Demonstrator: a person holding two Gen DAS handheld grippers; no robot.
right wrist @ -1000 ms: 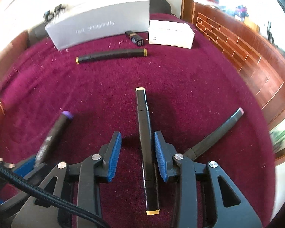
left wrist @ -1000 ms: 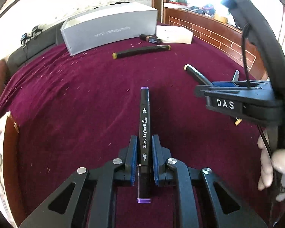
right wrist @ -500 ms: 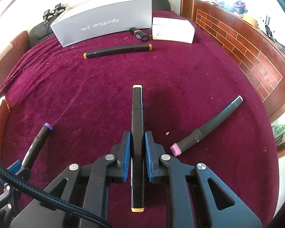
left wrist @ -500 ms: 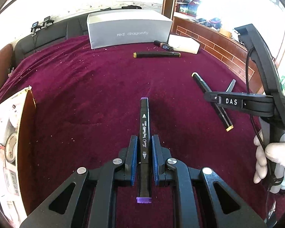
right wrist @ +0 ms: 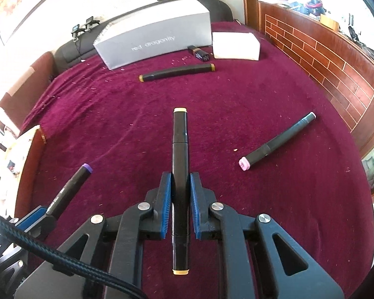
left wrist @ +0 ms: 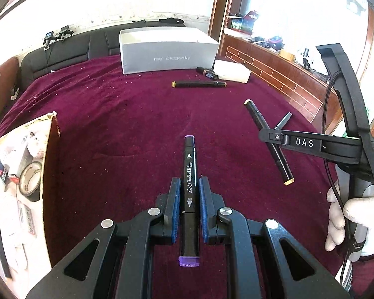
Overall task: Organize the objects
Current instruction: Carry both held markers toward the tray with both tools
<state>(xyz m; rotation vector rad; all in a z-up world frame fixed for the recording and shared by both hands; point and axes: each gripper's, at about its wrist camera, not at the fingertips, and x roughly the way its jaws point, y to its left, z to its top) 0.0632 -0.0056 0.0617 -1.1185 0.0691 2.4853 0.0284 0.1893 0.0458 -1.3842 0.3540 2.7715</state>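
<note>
While the left gripper [left wrist: 189, 206] pinches a black purple-capped marker [left wrist: 190, 174], the right gripper [right wrist: 180, 196] clamps a black yellow-capped marker [right wrist: 180, 149] lengthwise.

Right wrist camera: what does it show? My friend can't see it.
The right gripper holds a black marker with yellow caps above a maroon cloth. A pink-capped marker lies right; a gray box sits behind.
</note>
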